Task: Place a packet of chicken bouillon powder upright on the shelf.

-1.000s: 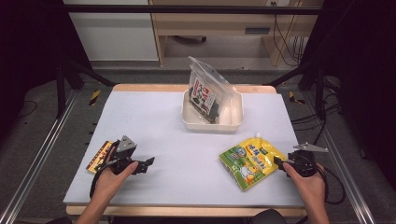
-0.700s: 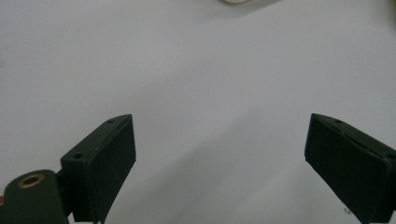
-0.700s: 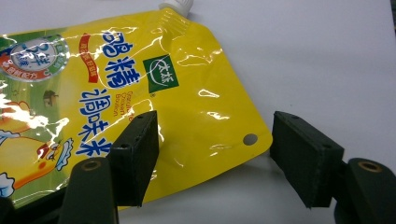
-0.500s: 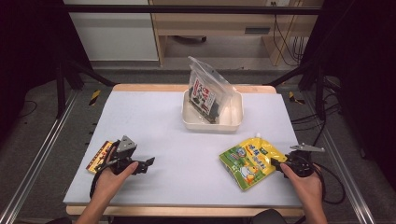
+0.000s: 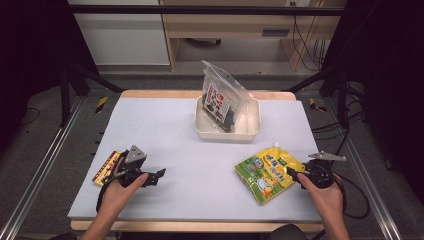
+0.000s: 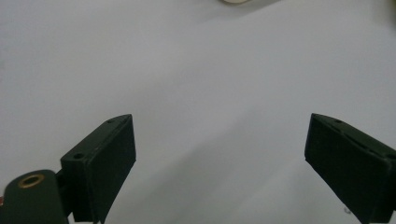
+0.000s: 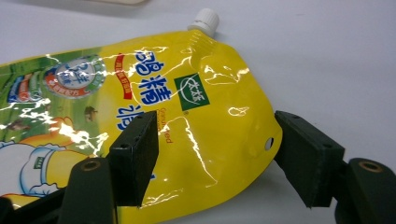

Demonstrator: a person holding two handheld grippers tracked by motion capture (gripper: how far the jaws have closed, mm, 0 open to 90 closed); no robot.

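A yellow spouted pouch [image 5: 265, 172] lies flat on the white table at the front right. My right gripper [image 5: 292, 172] sits at its right edge. In the right gripper view, the right gripper [image 7: 212, 140] is open, its jaws straddling the pouch's [image 7: 187, 93] near corner; one jaw is over the printed face and the other is at the edge. At the front left, my left gripper [image 5: 159, 175] rests low over the table. Its jaws [image 6: 219, 140] are wide open over bare table, with nothing between them.
A white tray [image 5: 227, 136] at the back centre holds a clear bag [image 5: 222, 100] with a red-and-black printed pack leaning in it. A small yellow-and-red packet [image 5: 106, 167] lies just left of the left hand. Metal rails run along both table sides.
The right gripper has edged slightly left onto the pouch's edge. The left hand has kept still.
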